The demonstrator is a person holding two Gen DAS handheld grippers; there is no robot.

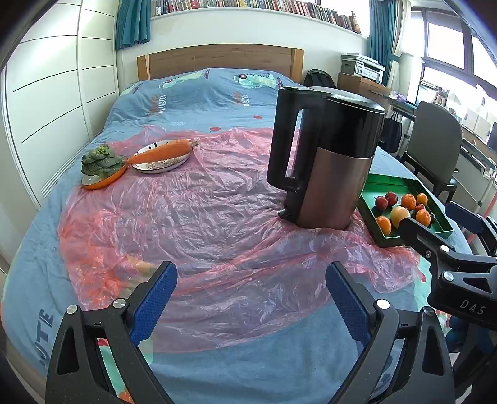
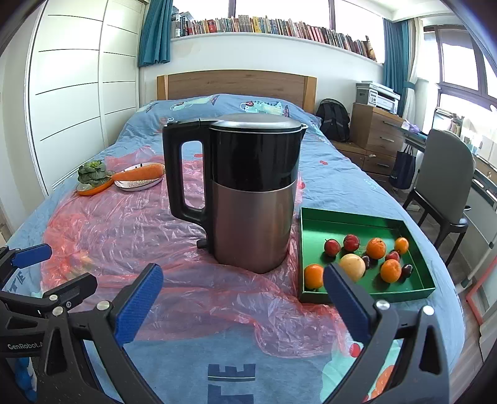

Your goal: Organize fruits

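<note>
My left gripper [image 1: 250, 298] hangs with its blue pads spread wide and nothing between them, over the pink plastic sheet [image 1: 202, 217]; my right gripper [image 2: 243, 295] is just as slack, jaws apart and empty. Taking the black-and-steel kettle [image 2: 248, 189] as my mark: it stands upright on the sheet ahead of both grippers, handle to its left. The fruits lie in the green tray [image 2: 310, 217] just to the kettle's right, close beyond my right gripper's right finger — small oranges [image 2: 376, 248], red plums [image 2: 332, 247], one pale round fruit [image 2: 352, 266] and a few dark ones, loose on the tray floor. Far to the kettle's left and behind it, a carrot [image 1: 161, 152] rests across a patterned plate [image 1: 161, 166], with a leafy green vegetable [image 1: 101, 163] on an orange dish [image 1: 107, 180] touching beside it. On the right gripper's body I read "DAS", on the left's "GenRobot"; the bedspread [image 2: 217, 357] shows large letters "TE" in front of the kettle. All of it sits on a bed with a blue cartoon cover — wooden headboard [image 2: 236, 85] behind the kettle, a long shelf of books [image 2: 279, 29] above that, white wardrobe [image 2: 77, 108] to the left, desk chair [image 2: 444, 174] and printer [image 2: 377, 96] to the right.
</note>
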